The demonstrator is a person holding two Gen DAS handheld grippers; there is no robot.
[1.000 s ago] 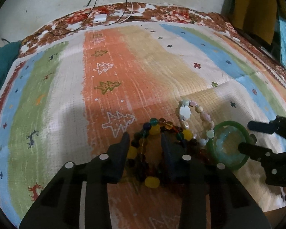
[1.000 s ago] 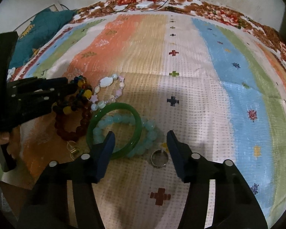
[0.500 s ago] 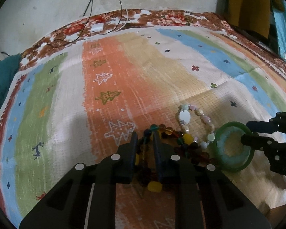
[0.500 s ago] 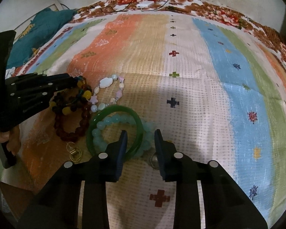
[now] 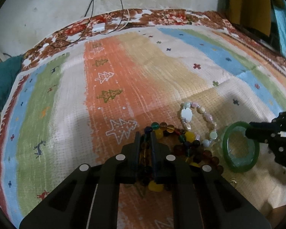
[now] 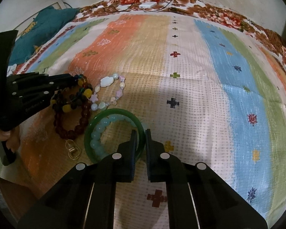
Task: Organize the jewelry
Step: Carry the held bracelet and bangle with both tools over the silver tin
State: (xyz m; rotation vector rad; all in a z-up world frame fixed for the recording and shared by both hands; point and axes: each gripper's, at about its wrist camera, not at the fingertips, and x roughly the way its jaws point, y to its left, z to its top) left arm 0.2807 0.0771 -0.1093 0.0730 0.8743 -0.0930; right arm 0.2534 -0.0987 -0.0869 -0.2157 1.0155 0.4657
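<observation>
I have both hands working the heap of jewelry near the front edge of the striped blanket (image 6: 181, 87). My right gripper (image 6: 141, 135) has just been closing and now pinches the near rim of the green bangle (image 6: 97, 120), one finger inside the ring and one outside. A pale aqua bead bracelet (image 6: 97, 135) lies inside the bangle; whether its far beads are caught in the pinch as well I cannot tell.

My left gripper (image 5: 144, 139) has also just been closing. Its jaws are almost together on a strand of the multicoloured bead bracelet (image 5: 169, 127), which is tangled with a dark red bead bracelet (image 6: 78, 127).

To do this well, I judge each lift should be slow and straight up, with a pause to see whether a neighbour is dragged along. The two hands should draw apart so the pieces separate without snagging.

Just beyond the tangle the pastel bracelet with the white charm (image 5: 186, 113) lies flat and untouched.

The right wrist view shows what the left cannot: small gold hoop earrings (image 6: 73, 148) by the red beads, and the hand (image 6: 2, 135) on the left tool. The left wrist view alone looks straight down between its own fingers at the pinched strand. At the blanket's far edge lies a white charger (image 6: 147, 5) with its cable.
</observation>
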